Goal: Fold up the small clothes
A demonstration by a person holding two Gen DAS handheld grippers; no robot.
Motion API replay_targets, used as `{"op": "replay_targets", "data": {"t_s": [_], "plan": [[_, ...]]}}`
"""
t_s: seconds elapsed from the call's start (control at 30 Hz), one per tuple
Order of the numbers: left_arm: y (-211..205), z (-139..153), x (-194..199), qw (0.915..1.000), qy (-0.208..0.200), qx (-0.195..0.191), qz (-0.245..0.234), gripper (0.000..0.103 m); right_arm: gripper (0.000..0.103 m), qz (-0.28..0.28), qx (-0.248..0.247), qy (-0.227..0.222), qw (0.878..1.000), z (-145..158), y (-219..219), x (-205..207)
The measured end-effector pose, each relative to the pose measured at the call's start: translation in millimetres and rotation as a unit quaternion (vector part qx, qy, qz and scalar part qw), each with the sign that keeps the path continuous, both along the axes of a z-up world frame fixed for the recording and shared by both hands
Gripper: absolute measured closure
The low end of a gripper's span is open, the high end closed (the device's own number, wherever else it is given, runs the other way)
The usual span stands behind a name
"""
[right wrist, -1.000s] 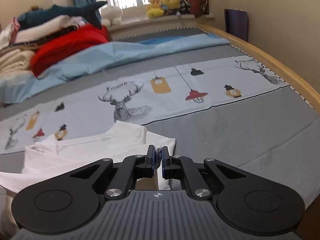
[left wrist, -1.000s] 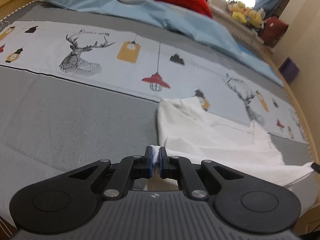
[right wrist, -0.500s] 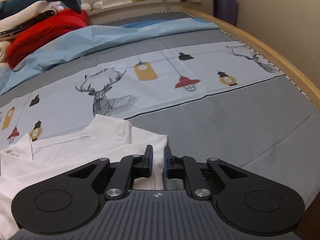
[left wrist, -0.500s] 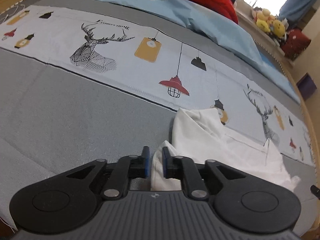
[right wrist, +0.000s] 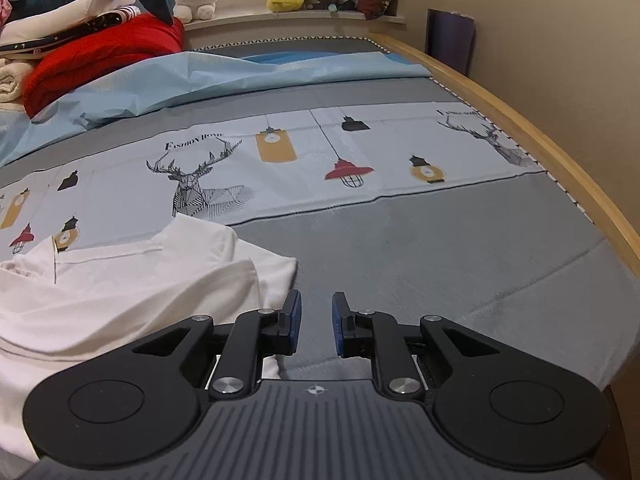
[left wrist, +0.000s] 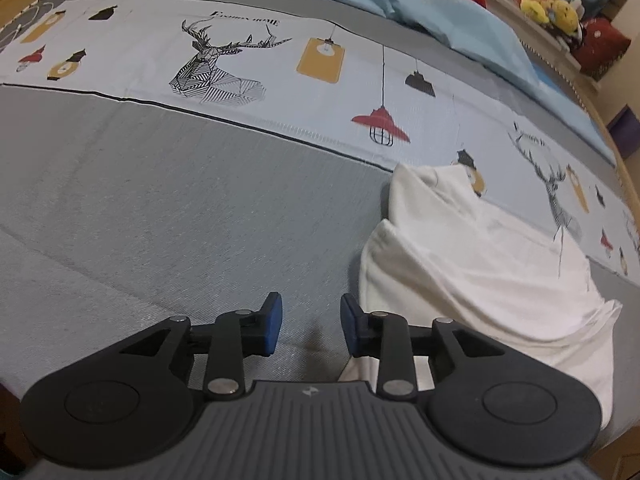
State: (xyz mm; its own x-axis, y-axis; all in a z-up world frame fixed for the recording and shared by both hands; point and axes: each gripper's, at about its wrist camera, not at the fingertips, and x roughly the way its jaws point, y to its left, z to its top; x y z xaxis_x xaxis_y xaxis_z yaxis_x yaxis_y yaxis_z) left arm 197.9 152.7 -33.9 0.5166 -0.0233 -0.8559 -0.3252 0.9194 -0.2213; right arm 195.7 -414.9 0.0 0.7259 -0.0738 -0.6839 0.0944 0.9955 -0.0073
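A white shirt (left wrist: 472,256) lies rumpled and partly folded on a grey bed (left wrist: 160,208), its collar toward the deer-print band (left wrist: 224,68), its length running back toward the cameras. The left gripper (left wrist: 311,322) tilts steeply down beside its left edge, jaws opening, nothing between them. The right gripper (right wrist: 316,322) angles down at its right edge, jaws also opening, empty.

The crumpled white cloth garment (left wrist: 472,256) lies soft and matt, creased in loose folds. Beneath it the grey woven bedspread (left wrist: 168,208) looks finely ribbed and dull. The black plastic left gripper (left wrist: 311,322) is matt, its rivets shiny metal, pads blue rubbery. The curved pale wooden bed frame (right wrist: 560,152) shows a smooth, satin finish.
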Motion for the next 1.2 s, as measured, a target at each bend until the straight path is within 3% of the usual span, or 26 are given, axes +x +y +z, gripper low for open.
{"op": "replay_targets", "data": {"t_s": [0.57,1.2], "plan": [[-0.8,-2.2,6.3,0.9999,-0.01,-0.004,0.011,0.068,0.085,0.005,0.007,0.007,1.0,-11.2,4.5,2.9],[-9.1,-10.8,32.5,0.9987,0.011,0.042,-0.027,0.068,0.085,0.001,0.018,0.017,1.0,-25.3,-6.0,20.8]]}}
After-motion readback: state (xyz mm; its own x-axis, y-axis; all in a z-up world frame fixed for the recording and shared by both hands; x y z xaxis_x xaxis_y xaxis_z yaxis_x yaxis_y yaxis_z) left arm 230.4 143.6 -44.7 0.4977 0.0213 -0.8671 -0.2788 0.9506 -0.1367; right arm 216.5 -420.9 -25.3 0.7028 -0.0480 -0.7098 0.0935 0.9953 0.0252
